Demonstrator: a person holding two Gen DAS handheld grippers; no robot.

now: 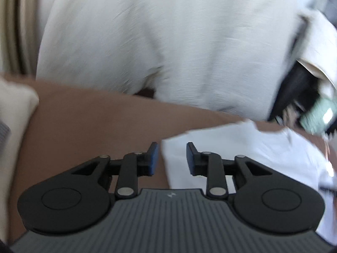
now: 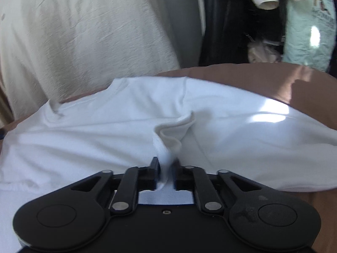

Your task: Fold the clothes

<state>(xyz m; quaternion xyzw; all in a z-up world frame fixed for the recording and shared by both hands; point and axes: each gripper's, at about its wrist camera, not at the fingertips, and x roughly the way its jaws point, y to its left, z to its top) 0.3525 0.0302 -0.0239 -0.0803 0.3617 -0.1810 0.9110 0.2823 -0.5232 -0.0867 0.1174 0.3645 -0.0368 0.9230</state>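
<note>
Right gripper low over a white T-shirt spread on a brown surface; whether that surface was a bed or a desk could not be told. Its fingers were drawn close together and pinched a raised ridge of the shirt's cloth, which ran up from between them into a crumpled fold just beyond the tips. The rest of the shirt lay flat to both sides of the pinch, one patch at right lit by sun. Left gripper hovered with fingers spread apart and nothing between them; the blue pads faced each other across the gap. In the left wrist view the white T-shirt lay ahead and to the right of the fingers, its near edge under the right-hand finger, bare brown surface under the left-hand one. That view was motion-blurred. Behind the surface hung an off-white curtain-like cloth. At far right, a dark opening and a pale green padded item, details not legible.
</note>
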